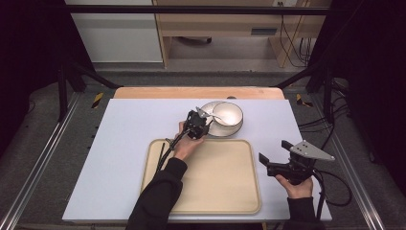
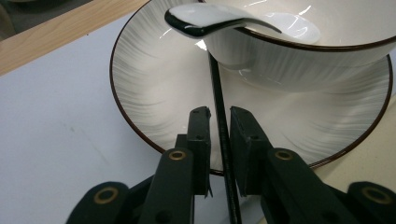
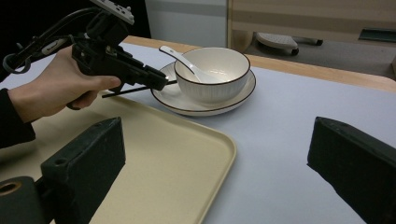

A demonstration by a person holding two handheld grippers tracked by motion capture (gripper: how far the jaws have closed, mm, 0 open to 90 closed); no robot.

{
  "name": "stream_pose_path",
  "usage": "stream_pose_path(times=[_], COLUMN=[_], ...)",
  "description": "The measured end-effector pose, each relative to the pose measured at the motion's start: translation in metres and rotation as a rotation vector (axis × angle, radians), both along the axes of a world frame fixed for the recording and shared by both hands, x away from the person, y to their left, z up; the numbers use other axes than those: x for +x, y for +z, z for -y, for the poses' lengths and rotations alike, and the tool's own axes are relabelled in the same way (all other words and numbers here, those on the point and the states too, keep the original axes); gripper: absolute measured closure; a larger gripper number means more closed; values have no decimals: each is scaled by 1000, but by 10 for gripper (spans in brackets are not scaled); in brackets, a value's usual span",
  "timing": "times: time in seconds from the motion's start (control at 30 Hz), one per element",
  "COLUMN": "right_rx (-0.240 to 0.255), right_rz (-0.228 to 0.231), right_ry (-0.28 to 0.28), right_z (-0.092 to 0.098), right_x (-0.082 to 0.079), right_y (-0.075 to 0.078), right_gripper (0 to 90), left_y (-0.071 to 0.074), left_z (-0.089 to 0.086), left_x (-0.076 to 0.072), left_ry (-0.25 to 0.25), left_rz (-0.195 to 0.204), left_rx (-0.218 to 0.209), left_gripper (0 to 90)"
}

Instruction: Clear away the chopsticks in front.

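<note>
A white bowl [image 1: 229,113] with a dark rim stands on a matching plate [image 1: 225,130] at the back of the table, and a white spoon [image 1: 215,116] leans in it. My left gripper [image 1: 207,122] is at the plate's near-left rim, shut on a thin black chopstick [image 2: 224,154]. The chopstick's far end reaches the foot of the bowl [image 2: 303,56] under the spoon [image 2: 224,18]. From the right gripper view, the left gripper [image 3: 161,84] holds the chopstick [image 3: 116,92] about level, just over the plate [image 3: 205,109]. My right gripper [image 1: 273,151] hovers open at the table's right, empty.
A large beige tray [image 1: 215,191] lies in front of the plate, near the table's front edge, with my left forearm above its left part. The light grey table top [image 1: 129,134] spreads bare to the left. A wooden edge [image 1: 191,92] runs along the back.
</note>
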State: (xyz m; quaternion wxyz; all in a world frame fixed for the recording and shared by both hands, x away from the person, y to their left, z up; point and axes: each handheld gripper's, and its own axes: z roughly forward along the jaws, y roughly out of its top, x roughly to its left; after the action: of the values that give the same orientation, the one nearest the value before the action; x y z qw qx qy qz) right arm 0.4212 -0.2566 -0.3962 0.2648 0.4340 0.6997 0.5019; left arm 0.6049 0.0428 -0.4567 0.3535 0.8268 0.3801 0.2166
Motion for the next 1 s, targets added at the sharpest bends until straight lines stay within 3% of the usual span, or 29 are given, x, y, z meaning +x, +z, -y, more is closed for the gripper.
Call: stream_pose_path(times=[0.3,0.6,0.7,0.87,1.0], right_rx=[1,3,7,5,1], right_rz=[-2,-6,-1,4,-3], right_ry=[0,-4,-4,-4,-6], right_z=[0,1,1,1,1], right_x=[0,0,0,0,0], right_y=[0,0,0,0,0], right_gripper=[43,43,42,43,43], left_y=[0,7,11,20,25], left_z=[0,-2,-8,-23,-36], left_x=[0,-7,-10,-18,-28], left_ry=[23,46,66,92,120], left_rz=[-23,-9,-11,-8,4], left_rx=[-17,-8,-36,-33,-55], left_gripper=[847,852,853,853,852])
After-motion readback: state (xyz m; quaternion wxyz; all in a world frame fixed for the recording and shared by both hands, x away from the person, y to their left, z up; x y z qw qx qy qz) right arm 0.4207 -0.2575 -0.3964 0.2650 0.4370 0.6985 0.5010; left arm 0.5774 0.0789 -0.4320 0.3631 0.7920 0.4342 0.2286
